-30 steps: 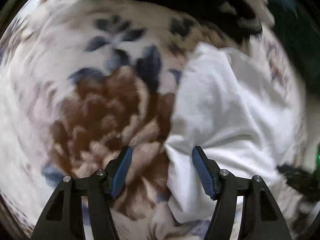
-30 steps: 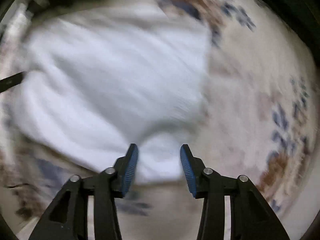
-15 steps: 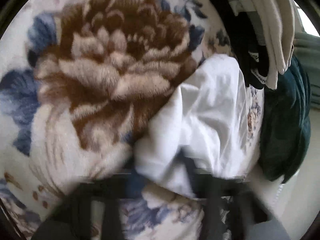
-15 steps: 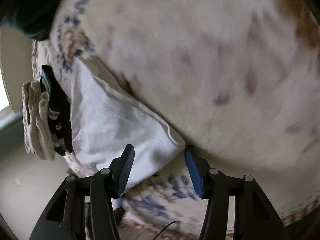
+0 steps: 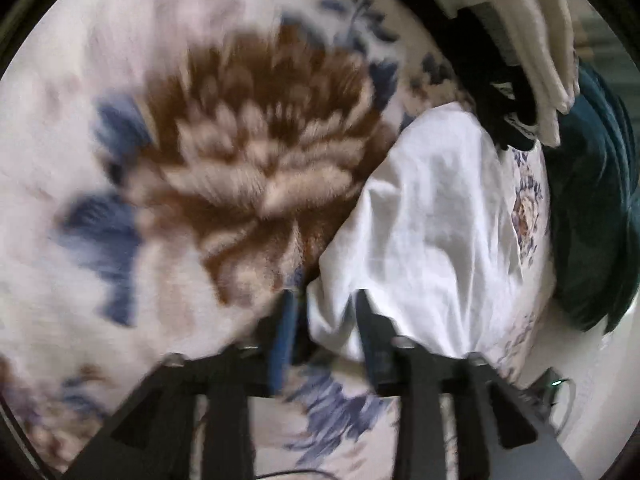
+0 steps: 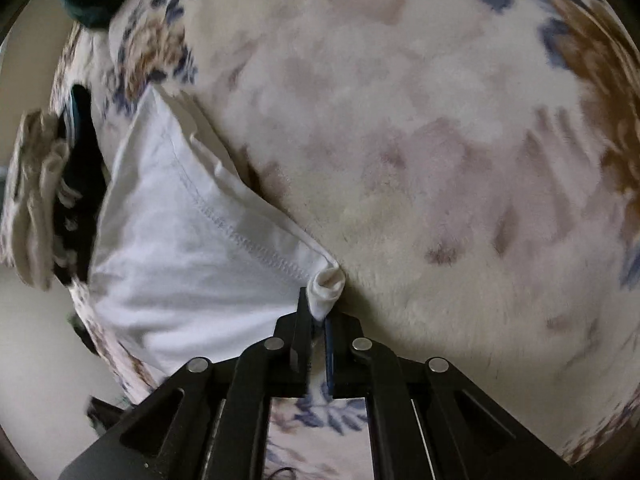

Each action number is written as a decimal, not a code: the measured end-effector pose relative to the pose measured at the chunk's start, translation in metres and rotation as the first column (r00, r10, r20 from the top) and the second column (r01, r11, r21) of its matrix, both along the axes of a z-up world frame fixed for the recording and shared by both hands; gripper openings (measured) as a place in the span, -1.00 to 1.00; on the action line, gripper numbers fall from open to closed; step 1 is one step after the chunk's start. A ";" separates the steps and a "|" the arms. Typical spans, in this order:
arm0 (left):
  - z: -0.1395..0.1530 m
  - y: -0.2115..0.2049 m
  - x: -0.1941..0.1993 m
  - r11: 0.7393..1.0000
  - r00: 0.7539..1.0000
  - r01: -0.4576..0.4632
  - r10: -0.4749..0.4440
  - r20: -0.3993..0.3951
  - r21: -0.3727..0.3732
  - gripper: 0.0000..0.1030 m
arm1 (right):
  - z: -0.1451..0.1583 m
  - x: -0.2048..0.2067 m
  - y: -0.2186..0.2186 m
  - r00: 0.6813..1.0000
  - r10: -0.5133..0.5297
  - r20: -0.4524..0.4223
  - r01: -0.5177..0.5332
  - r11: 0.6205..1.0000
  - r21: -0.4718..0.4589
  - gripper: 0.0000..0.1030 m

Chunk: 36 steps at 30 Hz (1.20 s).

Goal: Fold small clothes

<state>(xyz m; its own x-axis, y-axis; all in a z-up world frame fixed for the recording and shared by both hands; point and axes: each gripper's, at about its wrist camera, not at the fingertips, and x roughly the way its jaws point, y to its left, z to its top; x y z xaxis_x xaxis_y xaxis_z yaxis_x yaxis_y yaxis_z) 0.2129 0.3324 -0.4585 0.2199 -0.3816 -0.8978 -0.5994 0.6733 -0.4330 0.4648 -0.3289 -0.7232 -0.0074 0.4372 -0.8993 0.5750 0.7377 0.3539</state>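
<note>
White garment [image 6: 192,248] lies on a floral blanket [image 6: 420,152]. My right gripper [image 6: 318,312] pinches its hemmed corner tight. My left gripper [image 5: 324,316] is opening, a fold between its fingers. Grasping step; next, regrip left, then lift both corners over together.

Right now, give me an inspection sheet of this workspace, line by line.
Surface: floral blanket, cream with brown and blue flowers.
Job's things: white garment lying flat on the blanket.
Clutter: stack of cream and black clothes at the garment's far end; dark green fabric beside it.
Grippers: right gripper shut on the garment's corner; left gripper straddles another edge, jaws opening, cloth between them, blurred.
Cables: thin dark cable at the left view's bottom edge.
Surroundings: pale floor beyond the blanket's edge.
</note>
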 end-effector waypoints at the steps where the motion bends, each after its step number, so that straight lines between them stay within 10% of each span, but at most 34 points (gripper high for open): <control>1: 0.012 0.001 0.003 1.000 0.999 0.021 -0.021 0.032 0.016 0.21 | 0.002 0.004 0.001 0.999 0.035 -0.004 -0.035 0.999 -0.010 -0.79; 4: 0.041 0.001 0.022 0.994 0.990 0.086 -0.093 0.110 0.070 0.30 | 0.029 0.010 -0.002 0.996 0.090 0.019 -0.088 0.993 -0.082 -0.19; 8: 0.028 -0.012 0.092 0.954 0.953 0.260 -0.279 0.118 0.149 0.30 | 0.077 0.016 0.002 0.978 0.177 0.114 -0.156 0.972 -0.176 -0.15; 14: -0.030 -0.028 0.164 0.854 0.866 0.493 -0.501 0.003 0.168 0.30 | 0.078 0.053 0.095 0.951 0.222 0.215 -0.247 0.964 0.100 -0.15; 20: -0.037 -0.011 0.182 0.874 0.877 0.477 -0.481 0.017 0.094 0.30 | 0.006 0.064 0.200 0.975 0.136 0.175 -0.205 0.854 0.478 -0.16; 28: -0.013 0.002 0.179 0.881 0.881 0.470 -0.472 0.040 0.055 0.30 | -0.028 -0.007 0.202 0.981 0.192 -0.029 -0.154 0.859 0.489 -0.56; 36: -0.028 0.003 0.186 0.872 0.872 0.486 -0.488 0.029 0.055 0.30 | 0.016 0.055 0.234 0.974 0.147 0.172 -0.214 0.842 0.494 -0.29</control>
<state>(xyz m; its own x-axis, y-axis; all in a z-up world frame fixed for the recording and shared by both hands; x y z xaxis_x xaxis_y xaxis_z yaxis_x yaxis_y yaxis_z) 0.3984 0.3351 -0.4864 0.0535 -0.4095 -0.9107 -0.1729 0.8945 -0.4123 0.5199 -0.0949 -0.7069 -0.0355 0.8335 -0.5514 0.3763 0.5223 0.7652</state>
